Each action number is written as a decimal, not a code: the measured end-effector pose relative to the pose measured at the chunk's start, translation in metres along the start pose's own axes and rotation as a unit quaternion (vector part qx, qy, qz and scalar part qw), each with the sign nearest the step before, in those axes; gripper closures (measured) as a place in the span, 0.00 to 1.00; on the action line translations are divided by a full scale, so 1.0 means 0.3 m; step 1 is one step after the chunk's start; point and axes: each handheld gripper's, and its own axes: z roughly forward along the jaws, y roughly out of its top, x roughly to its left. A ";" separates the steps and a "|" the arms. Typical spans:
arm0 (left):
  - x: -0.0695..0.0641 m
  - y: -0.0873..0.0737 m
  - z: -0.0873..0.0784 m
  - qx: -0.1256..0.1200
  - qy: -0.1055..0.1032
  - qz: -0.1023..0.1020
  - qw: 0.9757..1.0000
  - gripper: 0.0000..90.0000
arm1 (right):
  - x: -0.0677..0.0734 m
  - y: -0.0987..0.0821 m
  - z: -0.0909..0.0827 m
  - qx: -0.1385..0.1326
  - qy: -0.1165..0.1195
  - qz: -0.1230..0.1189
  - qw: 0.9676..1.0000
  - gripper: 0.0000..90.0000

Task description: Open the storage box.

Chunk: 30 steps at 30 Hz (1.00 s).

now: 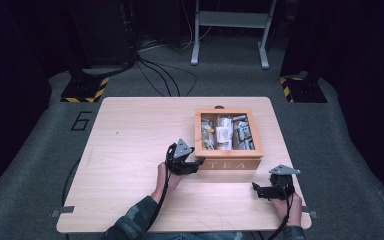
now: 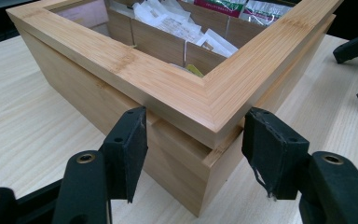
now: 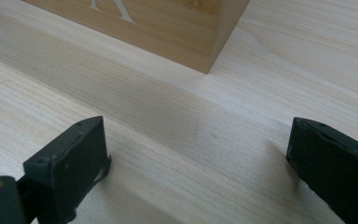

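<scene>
Straddling the near-left corner of the wooden tea box (image 2: pixel 177 93), the left gripper (image 2: pixel 193 154) has its jaws part open, one jaw on each side of the corner where the framed lid (image 2: pixel 121 65) meets the base. Whether the pads press the wood I cannot tell; a slight gap seems to show at each. Tea bags (image 2: pixel 177 25) lie in compartments beyond the jaws. Farther right, the right gripper (image 3: pixel 198 163) hovers low with jaws wide apart over bare tabletop (image 3: pixel 168 140), holding nothing, the box's near-right corner just ahead of them.
</scene>
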 end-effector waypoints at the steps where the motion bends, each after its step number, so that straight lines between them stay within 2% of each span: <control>1: -0.002 0.000 0.000 -0.003 0.002 -0.003 1.000 0.45 | 0.000 0.000 0.000 0.000 0.000 0.000 1.000 0.05; 11: 0.001 0.003 -0.001 0.003 0.002 0.003 1.000 0.44 | 0.000 0.000 0.000 0.000 0.000 0.000 1.000 0.05; 19: 0.004 0.005 -0.002 0.001 -0.003 -0.005 1.000 0.45 | 0.000 0.000 0.000 0.000 0.000 0.000 1.000 0.05; 23: 0.007 0.009 -0.004 -0.002 0.001 -0.001 1.000 0.44 | 0.000 0.000 0.000 0.000 0.000 0.000 1.000 0.05; 24: 0.004 0.014 -0.008 0.002 0.005 0.011 1.000 0.44 | 0.000 0.000 0.000 0.000 0.000 0.000 1.000 0.05; 30: 0.001 0.021 -0.011 -0.004 0.008 0.015 1.000 0.43 | -0.001 -0.001 0.000 -0.004 0.000 -0.004 1.000 0.05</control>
